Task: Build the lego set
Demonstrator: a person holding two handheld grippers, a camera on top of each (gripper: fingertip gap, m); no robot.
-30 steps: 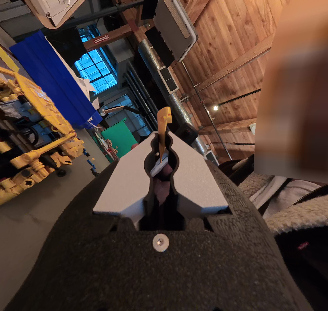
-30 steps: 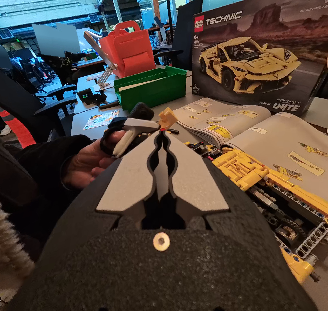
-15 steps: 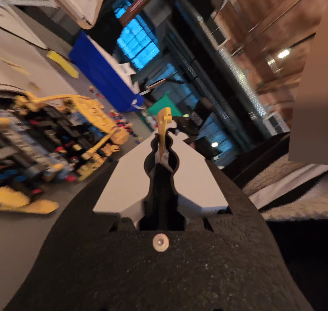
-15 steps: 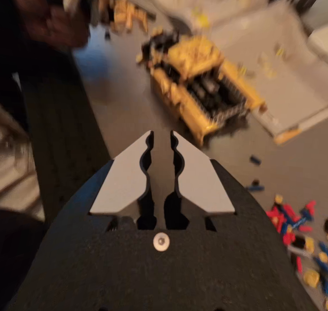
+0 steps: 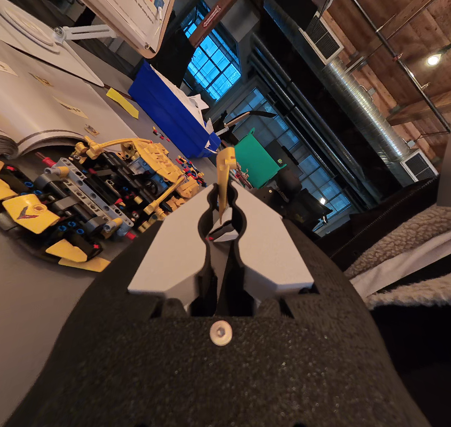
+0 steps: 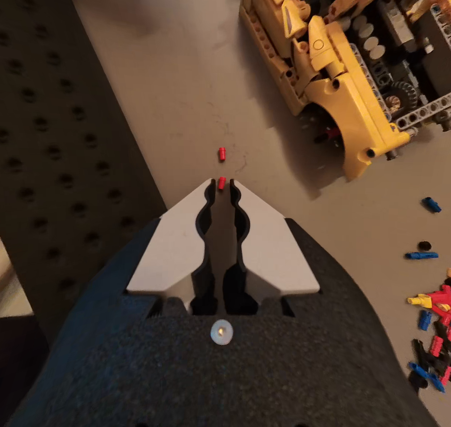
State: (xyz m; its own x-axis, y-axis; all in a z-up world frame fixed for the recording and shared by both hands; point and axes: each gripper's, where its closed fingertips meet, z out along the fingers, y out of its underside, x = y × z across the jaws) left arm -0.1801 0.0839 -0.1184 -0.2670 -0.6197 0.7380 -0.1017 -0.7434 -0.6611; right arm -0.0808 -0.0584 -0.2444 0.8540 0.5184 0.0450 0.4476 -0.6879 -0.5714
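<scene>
My left gripper (image 5: 222, 186) is shut on a thin yellow lego piece (image 5: 224, 171) that sticks up past the fingertips, held in the air to the right of the partly built yellow and black lego car (image 5: 97, 191). My right gripper (image 6: 221, 181) is open and points down at the grey table. A small red lego pin (image 6: 221, 183) lies on the table between its fingertips, untouched as far as I can tell. A second red pin (image 6: 222, 153) lies just beyond. The car (image 6: 353, 73) also shows at the upper right of the right wrist view.
An open instruction booklet (image 5: 36, 103) lies behind the car, with a blue bin (image 5: 168, 112) and a green bin (image 5: 256, 164) beyond. Loose blue, red and black pins (image 6: 434, 330) lie at the right. A dark perforated strip (image 6: 61, 134) runs along the table's left edge. There is about 20 centimetres between the tips of the two grippers.
My right gripper let go of the yellow piece, opened, and swung down over the table to the red pins. My left gripper tilted from the ceiling toward the table, still holding the yellow piece.
</scene>
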